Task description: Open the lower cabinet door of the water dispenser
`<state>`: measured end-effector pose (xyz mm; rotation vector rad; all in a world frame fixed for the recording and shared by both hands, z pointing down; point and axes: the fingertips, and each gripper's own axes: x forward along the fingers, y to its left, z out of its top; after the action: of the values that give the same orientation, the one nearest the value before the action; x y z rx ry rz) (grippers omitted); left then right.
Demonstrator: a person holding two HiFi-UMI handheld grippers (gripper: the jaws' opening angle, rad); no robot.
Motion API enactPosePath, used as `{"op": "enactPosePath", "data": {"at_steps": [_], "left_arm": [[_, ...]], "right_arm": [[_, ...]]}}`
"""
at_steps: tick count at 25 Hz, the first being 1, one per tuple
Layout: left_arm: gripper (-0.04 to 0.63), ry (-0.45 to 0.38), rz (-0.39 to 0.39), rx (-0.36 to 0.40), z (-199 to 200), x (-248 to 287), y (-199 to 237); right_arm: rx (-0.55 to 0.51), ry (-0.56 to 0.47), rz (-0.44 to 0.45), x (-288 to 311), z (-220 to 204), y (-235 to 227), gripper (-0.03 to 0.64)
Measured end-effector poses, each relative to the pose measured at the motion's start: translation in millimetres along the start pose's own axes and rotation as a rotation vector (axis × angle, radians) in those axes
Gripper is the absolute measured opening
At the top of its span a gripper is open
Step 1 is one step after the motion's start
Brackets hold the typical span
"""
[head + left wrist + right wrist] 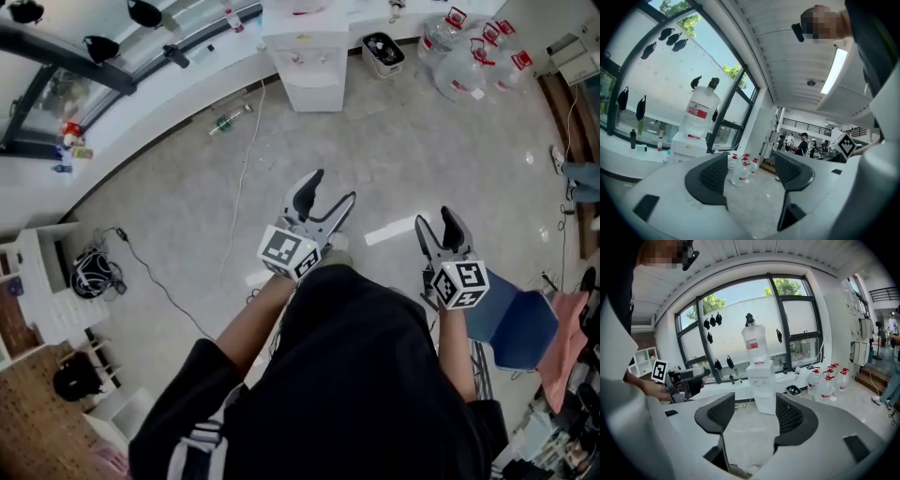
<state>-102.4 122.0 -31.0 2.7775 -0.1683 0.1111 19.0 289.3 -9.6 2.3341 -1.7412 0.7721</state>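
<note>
Head view: water dispenser (309,56) at far wall, well apart from left gripper (331,190) and right gripper (437,220). Left gripper view: jaws spread, empty. Right gripper view: jaws spread, empty; lower cabinet door (765,401) apparently shut. Approach and opening remain.

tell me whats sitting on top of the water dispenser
A big clear water jug with a red label stands upright on the water dispenser. Its lower end goes into the dispenser's top and is hidden.
</note>
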Motion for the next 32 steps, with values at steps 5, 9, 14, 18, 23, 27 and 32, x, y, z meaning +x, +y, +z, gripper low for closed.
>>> {"op": "enactPosePath", "data": {"at_steps": [5,9,14,18,23,27,32], "left_arm": [[0.291,-0.026,0.050,-0.026,14,0,32],[0.291,-0.064,0.102,-0.033,26,-5,45],[0.291,-0.061,0.183,-0.049,23,-8,66],[0.291,-0.062,0.248,-0.052,20,12,76],[0.291,-0.044,0.332,-0.064,11,75,93],[0.291,-0.008,0.345,-0.089,15,135,91],[0.291,-0.010,0.375,-0.064,35,192,92]], "right_arm": [[0.007,-0.018,0.043,42,29,9,0.241],[0.003,-0.013,0.076,65,39,1,0.242],[-0.018,0.011,0.135,103,51,-8,0.242],[-0.089,0.024,0.244,137,68,-13,0.242],[-0.087,0.033,0.379,196,94,-49,0.241],[-0.141,0.011,0.414,231,139,-103,0.242],[-0.164,0.015,0.426,263,166,-165,0.242]]}}
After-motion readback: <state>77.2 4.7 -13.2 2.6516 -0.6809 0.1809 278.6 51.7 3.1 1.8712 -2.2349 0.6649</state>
